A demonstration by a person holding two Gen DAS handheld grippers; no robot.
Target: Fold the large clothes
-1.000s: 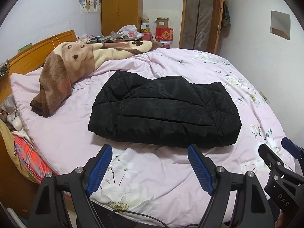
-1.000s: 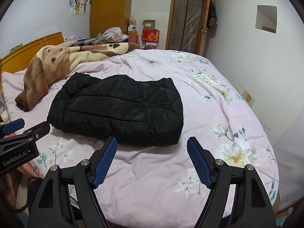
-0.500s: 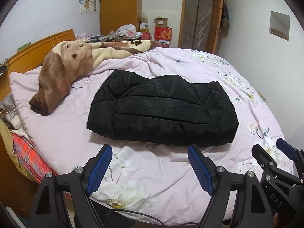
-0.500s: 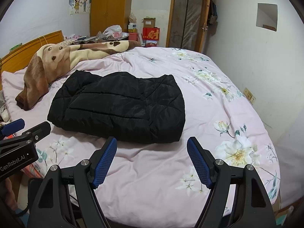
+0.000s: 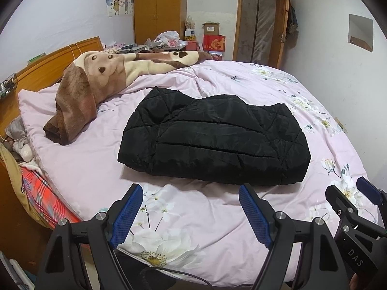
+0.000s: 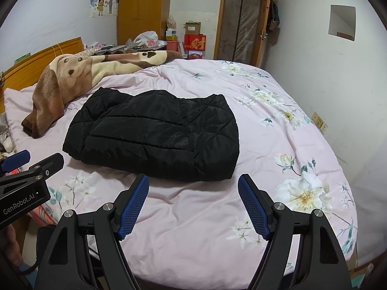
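- Both grippers have backed off slightly over the last second; black jacket (image 5: 212, 140) looks smaller, unmoved, folded compact mid-bed (image 5: 217, 217).
- Reads as fold done, retreat phase.
- Left gripper (image 5: 191, 213) and right gripper (image 6: 193, 205) hover level over near bed edge, fingers wide, holding nothing.

Jacket (image 5: 212, 140) on bed (image 5: 241, 217), blanket (image 5: 92, 82) behind-left, wardrobe (image 5: 159, 9) behind

Both wrist views face the bed (image 5: 217, 217) from its near edge, seemingly sharing most of it.
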